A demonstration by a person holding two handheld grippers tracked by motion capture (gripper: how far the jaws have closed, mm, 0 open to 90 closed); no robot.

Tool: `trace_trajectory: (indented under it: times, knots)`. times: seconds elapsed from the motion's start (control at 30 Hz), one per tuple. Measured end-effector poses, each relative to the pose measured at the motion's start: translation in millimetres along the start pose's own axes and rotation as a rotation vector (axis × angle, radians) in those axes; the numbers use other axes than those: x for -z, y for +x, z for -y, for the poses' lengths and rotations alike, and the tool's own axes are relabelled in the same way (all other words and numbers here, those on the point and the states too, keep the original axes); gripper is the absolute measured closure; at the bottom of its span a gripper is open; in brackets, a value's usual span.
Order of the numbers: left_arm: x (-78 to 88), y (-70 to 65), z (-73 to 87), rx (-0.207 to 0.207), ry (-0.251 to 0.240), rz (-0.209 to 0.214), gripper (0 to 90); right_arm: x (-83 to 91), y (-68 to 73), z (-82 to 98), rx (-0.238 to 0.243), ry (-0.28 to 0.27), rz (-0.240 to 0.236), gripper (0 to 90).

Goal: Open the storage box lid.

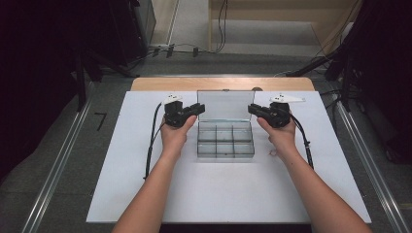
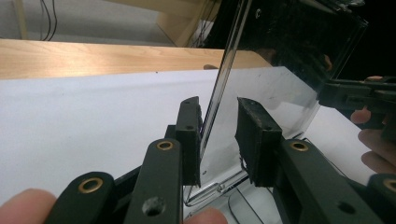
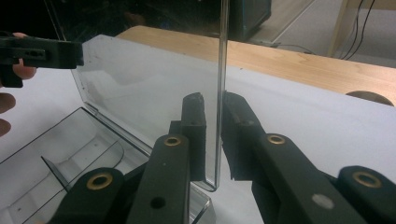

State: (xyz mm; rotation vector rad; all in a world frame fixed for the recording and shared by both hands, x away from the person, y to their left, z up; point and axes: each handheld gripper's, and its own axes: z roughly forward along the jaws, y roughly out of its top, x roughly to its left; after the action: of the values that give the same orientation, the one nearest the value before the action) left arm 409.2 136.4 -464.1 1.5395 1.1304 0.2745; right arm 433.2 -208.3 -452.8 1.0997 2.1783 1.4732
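Note:
A clear plastic compartment box [image 1: 226,141] sits on the white board, its lid [image 1: 225,104] standing upright at the back. My left gripper [image 1: 200,108] is at the lid's left edge and my right gripper [image 1: 251,108] at its right edge. In the left gripper view the lid [image 2: 280,93] runs between the jaws of the left gripper [image 2: 219,106]: one pad is against it, the other stands off with a clear gap. In the right gripper view the lid's edge [image 3: 222,70] passes between the right gripper's [image 3: 214,100] pads, with a thin gap on one side. The box's compartments [image 3: 70,154] look empty.
The white board [image 1: 218,194] lies on a wooden table [image 1: 218,83] whose far edge shows behind the box. A black cable [image 1: 151,145] trails from the left gripper and another [image 1: 305,143] from the right. Dark stands and floor cables lie beyond the table.

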Motion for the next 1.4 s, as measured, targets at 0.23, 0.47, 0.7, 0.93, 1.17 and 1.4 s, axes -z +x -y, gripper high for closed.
trace_trajectory:
  times: [0.23, 0.47, 0.7, 0.93, 1.17, 1.4]
  knots:
    - [-3.4, 5.1, 1.2, 0.044, 0.000, 0.001, 73.2, -4.8, -2.9, -1.6, -0.019, 0.016, 0.003, 78.5]
    - [-6.8, 7.1, 1.5, 0.050, 0.017, -0.017, 75.0, -9.4, -6.3, -1.5, -0.048, 0.024, -0.001, 78.5]
    - [-10.3, 8.6, 1.5, 0.065, 0.036, -0.029, 75.8, -13.4, -9.6, -2.0, -0.070, 0.036, -0.008, 77.6]
    - [-13.4, 11.2, 2.5, 0.081, 0.052, -0.033, 76.4, -16.9, -11.9, -1.4, -0.091, 0.045, -0.011, 76.2]
    - [-16.1, 12.9, 3.8, 0.097, 0.066, -0.039, 76.1, -20.6, -14.8, 0.7, -0.111, 0.052, -0.018, 74.6]
    - [-18.8, 15.2, 5.5, 0.112, 0.084, -0.046, 75.3, -24.7, -18.7, 4.4, -0.141, 0.064, -0.032, 72.8]
